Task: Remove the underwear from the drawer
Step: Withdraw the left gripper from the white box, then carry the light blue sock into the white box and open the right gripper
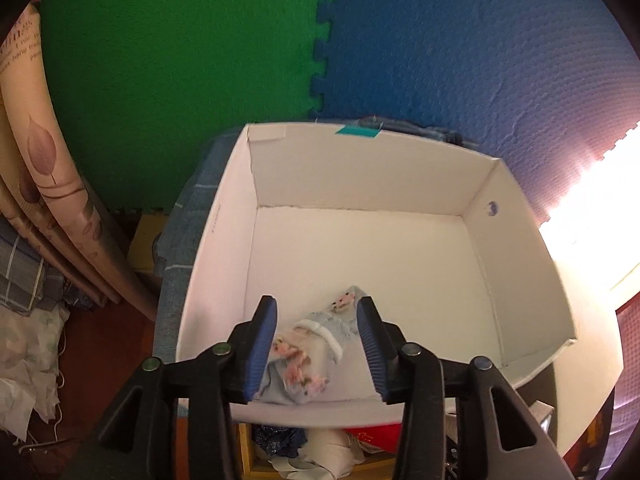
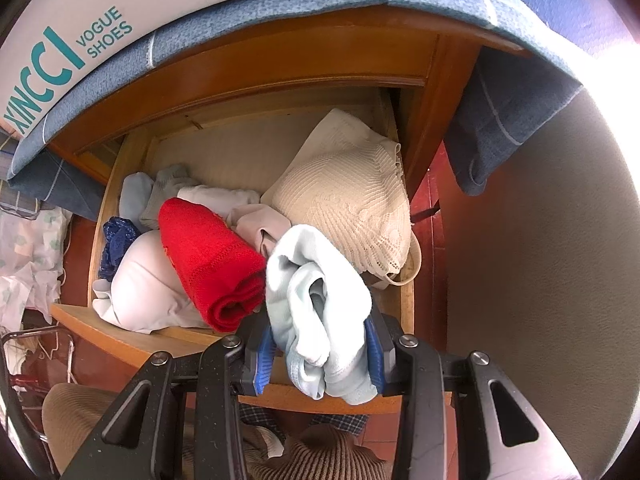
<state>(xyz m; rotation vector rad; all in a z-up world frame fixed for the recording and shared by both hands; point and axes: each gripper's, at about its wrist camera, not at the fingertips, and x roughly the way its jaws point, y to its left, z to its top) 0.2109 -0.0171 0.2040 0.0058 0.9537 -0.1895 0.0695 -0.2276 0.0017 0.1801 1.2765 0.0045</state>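
Box [image 1: 400, 184] floor ahead of me is mostly bare. Drawer [image 2: 120, 332] back is open too, but piled clothes [image 2: 208, 256] crowd the front.

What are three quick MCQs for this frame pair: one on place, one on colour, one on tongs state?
1. Where does the floral bundle lie?
A. in the white box
B. in the wooden drawer
C. on the floor

2. What colour is the rolled knit in the drawer?
A. green
B. red
C. black

3. What are the right tongs doing?
A. standing open and empty
B. pulling the drawer's front
C. clamping a pale blue garment

Key: 1 A, the floral bundle lies on the floor of the white box, between the parted pads of the left tongs. 2 B, the rolled knit in the drawer is red. 3 C, the right tongs press both pads on the pale blue garment.
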